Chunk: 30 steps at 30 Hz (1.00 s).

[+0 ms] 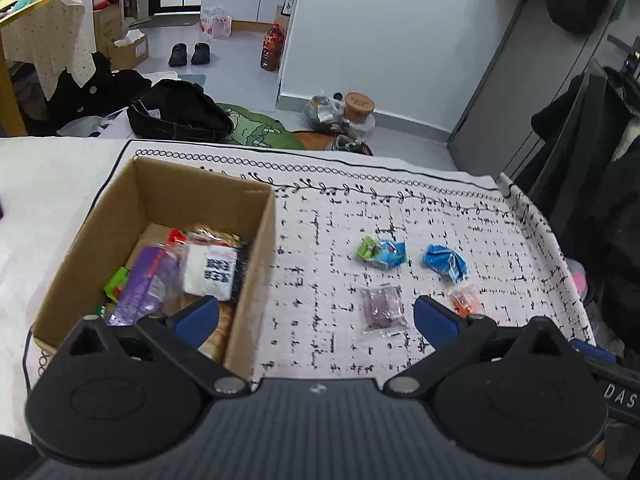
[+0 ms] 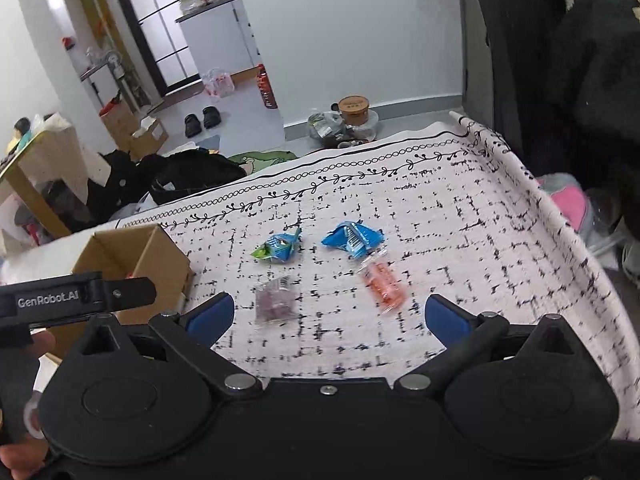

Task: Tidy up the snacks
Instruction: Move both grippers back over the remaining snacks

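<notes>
Patterned cloth (image 2: pixel 460 240): box (image 1: pixel 256 240) left, snacks (image 1: pixel 382 254) mid-cloth.

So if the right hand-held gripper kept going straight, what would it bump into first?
Probably the patterned white tablecloth, between the purple clear-wrapped snack and the orange snack packet; depth is unclear.
</notes>
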### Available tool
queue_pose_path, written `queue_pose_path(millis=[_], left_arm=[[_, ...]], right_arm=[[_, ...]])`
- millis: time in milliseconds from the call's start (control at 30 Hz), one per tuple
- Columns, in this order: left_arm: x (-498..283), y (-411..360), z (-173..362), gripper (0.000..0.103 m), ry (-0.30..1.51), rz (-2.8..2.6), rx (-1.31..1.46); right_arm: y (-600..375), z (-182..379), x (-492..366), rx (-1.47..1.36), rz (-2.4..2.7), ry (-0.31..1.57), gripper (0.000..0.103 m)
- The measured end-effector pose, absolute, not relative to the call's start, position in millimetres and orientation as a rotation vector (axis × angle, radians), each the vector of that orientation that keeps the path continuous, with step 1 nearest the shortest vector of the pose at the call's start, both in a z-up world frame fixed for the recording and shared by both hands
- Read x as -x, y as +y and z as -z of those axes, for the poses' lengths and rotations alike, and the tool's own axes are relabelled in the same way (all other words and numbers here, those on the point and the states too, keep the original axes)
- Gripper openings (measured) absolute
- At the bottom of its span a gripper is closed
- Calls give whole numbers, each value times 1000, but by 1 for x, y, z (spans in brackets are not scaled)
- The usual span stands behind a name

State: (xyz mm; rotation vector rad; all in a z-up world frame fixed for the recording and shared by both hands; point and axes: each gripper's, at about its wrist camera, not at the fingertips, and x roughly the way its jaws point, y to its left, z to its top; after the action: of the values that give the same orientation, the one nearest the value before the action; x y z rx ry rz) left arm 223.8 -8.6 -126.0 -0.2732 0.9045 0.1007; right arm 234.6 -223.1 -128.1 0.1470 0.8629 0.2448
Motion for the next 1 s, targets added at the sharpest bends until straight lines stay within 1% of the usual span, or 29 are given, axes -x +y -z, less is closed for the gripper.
queue_pose_path(millis=[267, 400, 567, 633, 700, 833, 900, 1000], left_arm=[[-235, -43, 136, 103, 951, -77, 234], [-244, -54, 142, 102, 967, -52, 250], [-256, -65, 152, 99, 983, -43, 247], [-261, -68, 157, 96, 989, -42, 254], [-267, -70, 162, 90, 1002, -42, 258], [-278, -72, 173, 81, 1036, -49, 279], [-282, -72, 178, 76, 1048, -52, 287], [-289, -72, 185, 72, 1056, -61, 288]], right_arm=[[-257, 143, -249, -199, -204, 887, 101], [-267, 155, -255, -237, -204, 924, 94], [-269, 167, -264, -257, -217, 962, 90], [-272, 169, -271, -282, -211, 983, 85], [-273, 170, -278, -278, -213, 984, 84], [-273, 175, -291, -262, -231, 1012, 76], [-274, 179, -295, -263, -238, 1026, 73], [-270, 185, -302, -253, -258, 1049, 69]])
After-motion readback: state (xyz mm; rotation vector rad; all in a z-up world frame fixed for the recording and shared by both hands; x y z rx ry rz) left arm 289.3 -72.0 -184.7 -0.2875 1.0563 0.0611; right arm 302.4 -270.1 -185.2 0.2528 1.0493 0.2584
